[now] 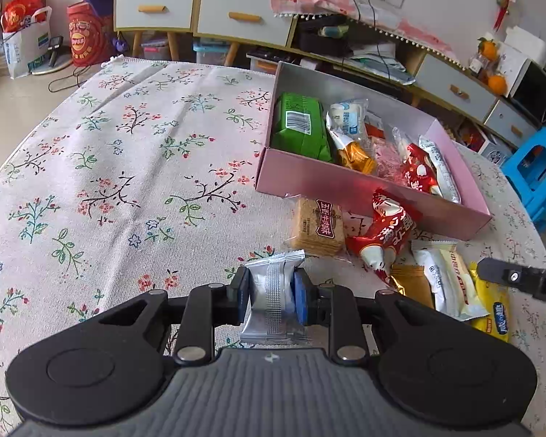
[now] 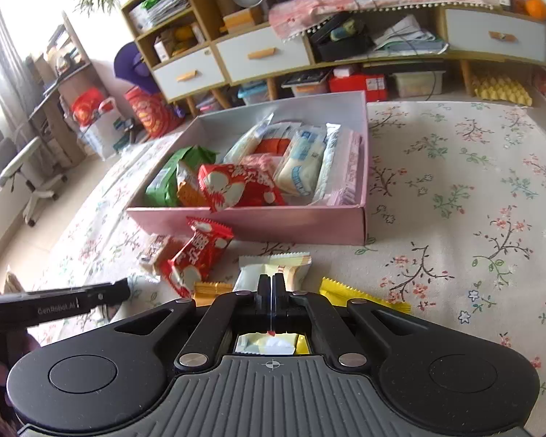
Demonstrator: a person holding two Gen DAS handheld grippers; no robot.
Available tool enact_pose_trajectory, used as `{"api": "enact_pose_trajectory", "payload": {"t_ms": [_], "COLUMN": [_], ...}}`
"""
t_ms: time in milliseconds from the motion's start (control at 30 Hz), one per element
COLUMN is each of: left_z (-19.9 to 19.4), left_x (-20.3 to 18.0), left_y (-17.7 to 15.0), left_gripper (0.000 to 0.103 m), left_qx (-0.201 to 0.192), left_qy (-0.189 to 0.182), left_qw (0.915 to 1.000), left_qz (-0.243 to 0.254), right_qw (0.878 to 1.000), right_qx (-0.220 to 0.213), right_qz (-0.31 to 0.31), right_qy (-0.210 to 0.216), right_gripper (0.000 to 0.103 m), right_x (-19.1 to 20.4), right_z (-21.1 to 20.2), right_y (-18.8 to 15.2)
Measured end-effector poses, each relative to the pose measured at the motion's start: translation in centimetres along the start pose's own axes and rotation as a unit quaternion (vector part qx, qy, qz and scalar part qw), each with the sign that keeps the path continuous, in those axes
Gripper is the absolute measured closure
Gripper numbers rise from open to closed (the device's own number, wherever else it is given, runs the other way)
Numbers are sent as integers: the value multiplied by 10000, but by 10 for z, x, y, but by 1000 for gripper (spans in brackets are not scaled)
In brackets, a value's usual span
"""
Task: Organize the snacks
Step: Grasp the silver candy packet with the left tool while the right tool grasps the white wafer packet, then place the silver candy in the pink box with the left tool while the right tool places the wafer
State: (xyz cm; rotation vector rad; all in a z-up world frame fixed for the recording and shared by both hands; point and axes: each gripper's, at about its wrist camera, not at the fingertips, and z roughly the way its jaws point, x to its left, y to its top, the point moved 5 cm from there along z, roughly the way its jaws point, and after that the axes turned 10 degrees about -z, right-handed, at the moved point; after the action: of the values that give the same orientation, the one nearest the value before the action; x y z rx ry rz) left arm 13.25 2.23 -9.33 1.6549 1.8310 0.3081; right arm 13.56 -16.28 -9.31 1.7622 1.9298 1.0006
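My left gripper [image 1: 272, 293] is shut on a silver snack packet [image 1: 273, 298], held just above the floral tablecloth. The pink box [image 1: 331, 182] lies ahead to the right, holding a green pack [image 1: 300, 127], white, orange and red packets. In front of it lie a cracker pack [image 1: 318, 227], a red packet [image 1: 384, 235], a white bar [image 1: 446, 280] and yellow packets [image 1: 491, 309]. My right gripper [image 2: 272, 284] is shut, empty, over the white bar [image 2: 273, 266]. The pink box [image 2: 258, 222] and red packet [image 2: 196, 255] lie beyond it.
The left gripper's finger [image 2: 102, 296] shows at the left of the right wrist view; the right one's finger [image 1: 517, 278] shows at the right of the left wrist view. Cabinets [image 1: 200, 11] and a blue stool [image 1: 538, 167] stand past the table edge.
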Motion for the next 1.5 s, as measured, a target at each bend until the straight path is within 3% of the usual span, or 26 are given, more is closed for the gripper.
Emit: {"api": "enact_pose_trajectory", "payload": {"t_ms": [133,200,233,267,633,700,767,967,1500], "left_z": [1,3,4,6,7,7,6,3,-13], "left_x": [0,-1,-2,-3,-6,-4,-3,0,-24], "left_y": [0,-1,-2,-3,-3,-3,-3,0,31], "left_gripper": [80,80,80,80,80,80,80,80,80], "left_qx": [46,105,132,163,211,221,235,259,-129], "left_qy": [-25,-32,-20,-10,-16,-22,-29,-85,-595], "left_qw": [10000,9999,9999,9999,9997,9997,9997,9996,9980], "left_qz": [-61,-75,-63,-36,112,108,89,1,-169], "right_qw": [9997,9996,9995,9993,9952,9950,9943,9959,9957], "right_qx": [137,118,106,114,498,501,496,529,-145], "right_qz": [-166,-234,-256,-284,-574,-537,-537,-261,821], "right_qy": [-78,-127,-170,-217,-613,-674,-773,-680,-395], "right_gripper": [86,65,47,37,37,40,54,56,56], "right_x": [10,15,17,19,31,30,29,23,2], "right_z": [6,9,11,14,52,54,55,53,6], "right_y": [-1,0,1,2,4,5,7,12,44]}}
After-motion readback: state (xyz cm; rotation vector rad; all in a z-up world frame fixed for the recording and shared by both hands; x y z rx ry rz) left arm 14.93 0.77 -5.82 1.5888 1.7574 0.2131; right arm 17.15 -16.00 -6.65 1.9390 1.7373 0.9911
